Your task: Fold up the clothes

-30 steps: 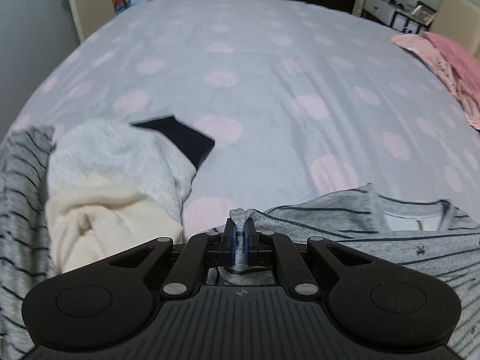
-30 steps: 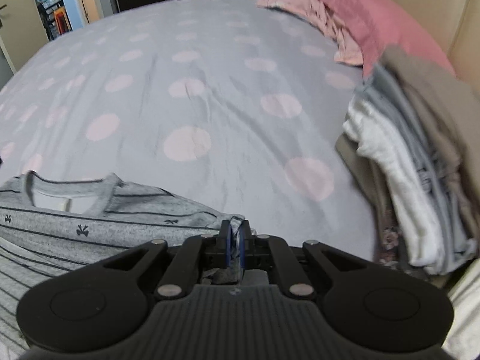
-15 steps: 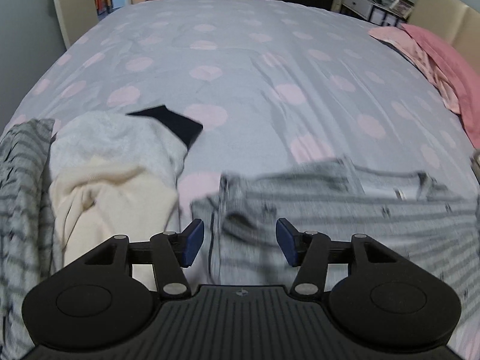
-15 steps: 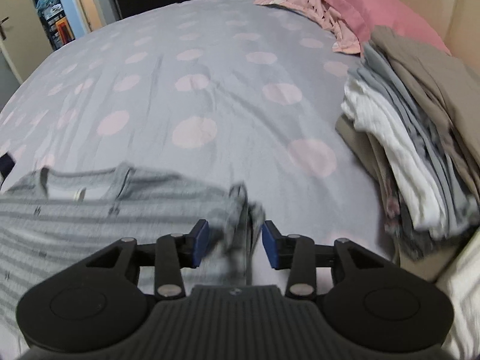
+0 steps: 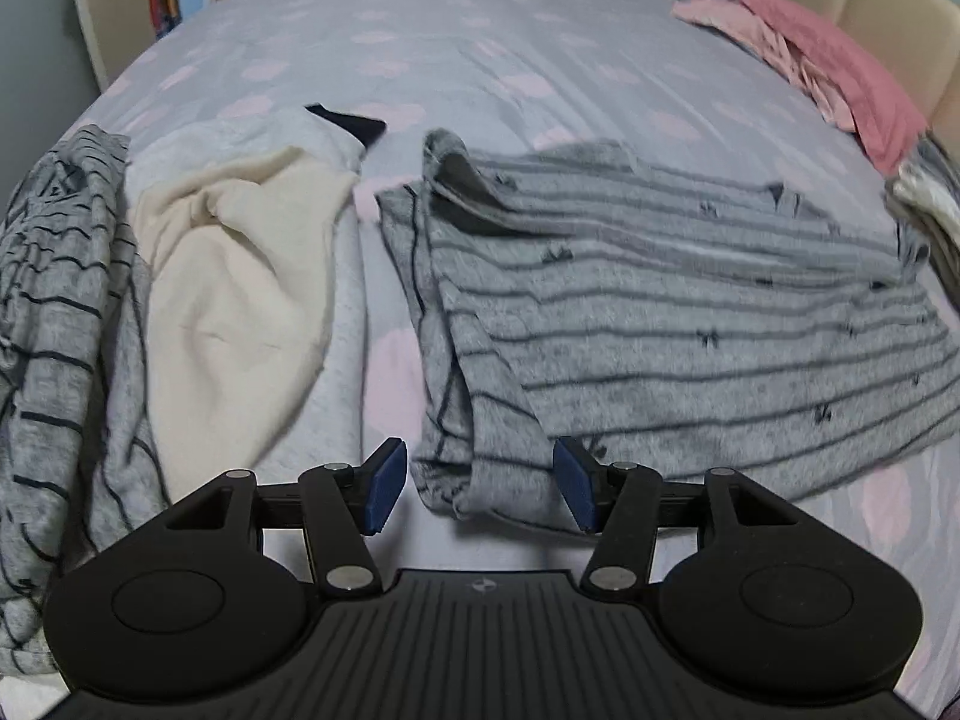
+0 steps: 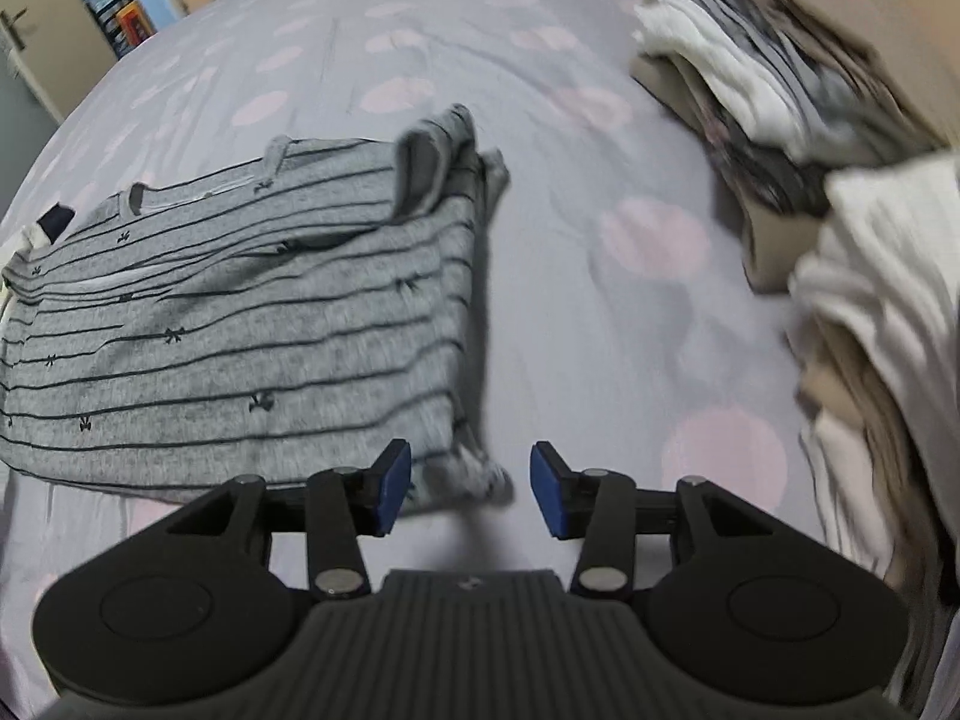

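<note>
In the left wrist view, the left gripper (image 5: 480,489) stands open at the bottom centre of the frame, holding nothing, and the near left corner of the grey striped shirt (image 5: 690,324) lies between and just beyond its blue fingertips (image 5: 384,483). The shirt spreads from there toward the right and middle of the frame on the bed (image 5: 480,60), whose grey sheet has pink dots. In the right wrist view, the right gripper (image 6: 471,492) is likewise open and empty, with the shirt's near right corner just ahead of its left fingertip. The shirt fills the left half of that frame. It is folded into a rough rectangle, grey with thin dark stripes and small bow prints, its far corners rumpled and standing up slightly.
</note>
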The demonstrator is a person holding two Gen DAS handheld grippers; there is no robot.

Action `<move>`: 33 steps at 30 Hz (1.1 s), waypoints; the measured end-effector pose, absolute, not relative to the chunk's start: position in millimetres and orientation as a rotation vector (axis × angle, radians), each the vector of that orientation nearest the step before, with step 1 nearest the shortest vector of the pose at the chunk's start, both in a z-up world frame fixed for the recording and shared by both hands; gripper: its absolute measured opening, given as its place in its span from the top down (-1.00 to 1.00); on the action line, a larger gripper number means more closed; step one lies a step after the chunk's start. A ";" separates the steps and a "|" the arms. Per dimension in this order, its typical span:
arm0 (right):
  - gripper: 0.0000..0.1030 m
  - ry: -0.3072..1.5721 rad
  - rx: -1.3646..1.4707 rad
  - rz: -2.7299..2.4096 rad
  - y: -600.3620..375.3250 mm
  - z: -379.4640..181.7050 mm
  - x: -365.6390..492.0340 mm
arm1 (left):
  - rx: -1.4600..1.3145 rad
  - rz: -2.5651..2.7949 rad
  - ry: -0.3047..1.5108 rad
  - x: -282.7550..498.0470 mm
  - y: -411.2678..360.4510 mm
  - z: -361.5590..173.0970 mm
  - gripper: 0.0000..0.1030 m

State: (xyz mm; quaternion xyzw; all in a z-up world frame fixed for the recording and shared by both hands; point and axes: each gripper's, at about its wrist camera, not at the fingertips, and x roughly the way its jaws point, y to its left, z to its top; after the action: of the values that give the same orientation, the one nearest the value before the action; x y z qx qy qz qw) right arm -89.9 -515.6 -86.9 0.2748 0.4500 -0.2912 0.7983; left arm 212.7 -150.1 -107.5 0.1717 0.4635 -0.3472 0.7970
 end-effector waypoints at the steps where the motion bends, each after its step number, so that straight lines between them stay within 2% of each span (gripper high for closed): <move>1: 0.10 0.957 0.605 -0.631 -514.8 -88.3 -93.4 | 0.381 -0.749 1.010 211.5 -152.1 -112.2 0.14; 2: 0.14 0.955 0.609 -0.623 -514.4 -89.4 -94.3 | 0.387 -0.751 1.038 211.2 -153.4 -116.9 0.49; 3: 0.14 0.953 0.614 -0.625 -513.3 -90.5 -94.2 | 0.390 -0.745 1.067 211.2 -154.5 -121.4 0.72; 5: 0.25 0.951 0.624 -0.628 -511.0 -92.6 -93.9 | 0.367 -0.687 1.110 213.4 -151.7 -126.8 0.76; 8: 0.27 0.968 0.596 -0.644 -506.2 -93.9 -92.9 | 0.348 -0.656 1.118 215.9 -147.7 -127.2 0.77; 10: 0.27 0.972 0.579 -0.649 -505.2 -93.8 -94.7 | 0.344 -0.632 1.128 216.4 -144.8 -126.9 0.64; 11: 0.26 0.971 0.576 -0.653 -505.2 -93.7 -96.6 | 0.339 -0.612 1.130 216.2 -142.7 -125.0 0.49; 12: 0.26 0.965 0.584 -0.655 -506.4 -93.3 -98.9 | 0.333 -0.592 1.132 216.0 -140.7 -123.1 0.23; 13: 0.25 0.956 0.601 -0.657 -508.3 -93.1 -101.8 | 0.326 -0.572 1.133 215.6 -138.7 -121.0 0.10; 14: 0.23 0.947 0.618 -0.659 -510.1 -93.2 -104.3 | 0.315 -0.558 1.130 214.9 -136.5 -118.6 0.00; 16: 0.17 0.931 0.666 -0.660 -513.9 -94.3 -108.5 | 0.258 -0.579 1.130 215.5 -131.8 -115.7 -0.03; 18: 0.14 0.918 0.730 -0.653 -517.6 -96.7 -110.0 | 0.195 -0.585 1.145 216.9 -128.6 -117.1 -0.25; 23: 0.02 0.880 0.825 -0.638 -523.6 -100.2 -107.3 | 0.109 -0.564 1.208 221.8 -128.6 -133.1 -0.26; 28: 0.00 0.879 0.854 -0.660 -531.8 -110.3 -101.9 | 0.122 -0.561 1.211 222.3 -133.8 -144.5 -0.26; 31: 0.01 0.889 0.892 -0.669 -538.2 -119.6 -99.1 | 0.130 -0.567 1.200 221.8 -137.1 -148.0 -0.31; 33: 0.10 0.894 0.913 -0.661 -540.8 -125.4 -95.9 | 0.133 -0.572 1.191 221.6 -139.0 -149.9 -0.30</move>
State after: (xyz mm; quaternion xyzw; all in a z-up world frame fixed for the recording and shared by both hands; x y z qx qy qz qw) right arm -95.9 -540.8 -125.4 0.4180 0.4096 -0.3027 0.7522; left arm 221.6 -139.0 -149.9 0.0615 0.5528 -0.2654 0.7875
